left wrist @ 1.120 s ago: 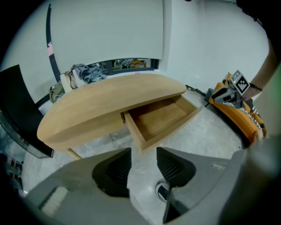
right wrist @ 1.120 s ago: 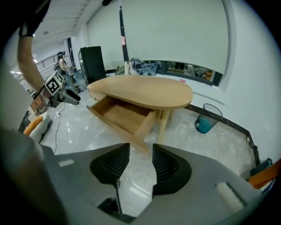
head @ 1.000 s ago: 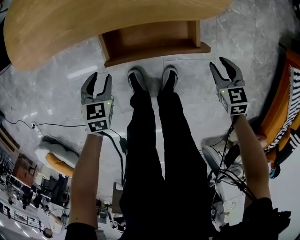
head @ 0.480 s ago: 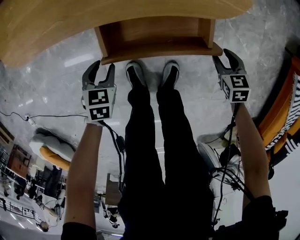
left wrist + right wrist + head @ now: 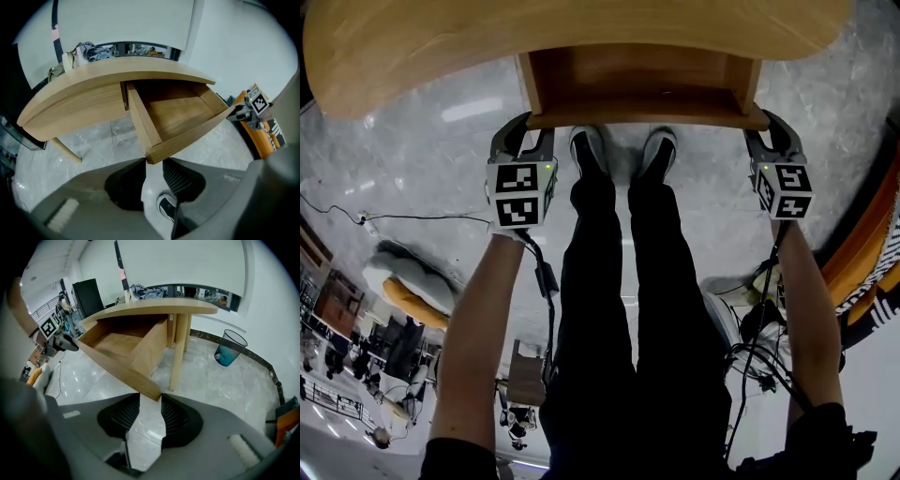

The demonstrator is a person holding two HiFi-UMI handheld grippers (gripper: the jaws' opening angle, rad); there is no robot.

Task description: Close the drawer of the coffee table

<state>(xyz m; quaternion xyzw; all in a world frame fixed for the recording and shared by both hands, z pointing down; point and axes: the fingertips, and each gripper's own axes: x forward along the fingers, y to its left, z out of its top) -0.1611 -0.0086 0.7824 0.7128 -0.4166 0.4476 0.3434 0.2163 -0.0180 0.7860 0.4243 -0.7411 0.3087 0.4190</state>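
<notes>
Dropped since before: left gripper [image 5: 525, 129], right gripper [image 5: 768, 131], jaws just narrowed, pinch opposite end corners of drawer front [image 5: 647, 119]; coffee table [image 5: 441, 47] straight ahead.

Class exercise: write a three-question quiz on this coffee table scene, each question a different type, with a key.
1. True or false: the drawer of the coffee table is fully shut.
2. What stands between the left tongs? A) a cable B) a corner of the drawer front C) nothing
3. Fill in: in the right gripper view, past the table leg, a round ____ stands on the floor.
Key: 1. False, it is pulled out. 2. B; the jaws have just been closing on it, as have the right tongs on the other corner. 3. waste bin.
</notes>
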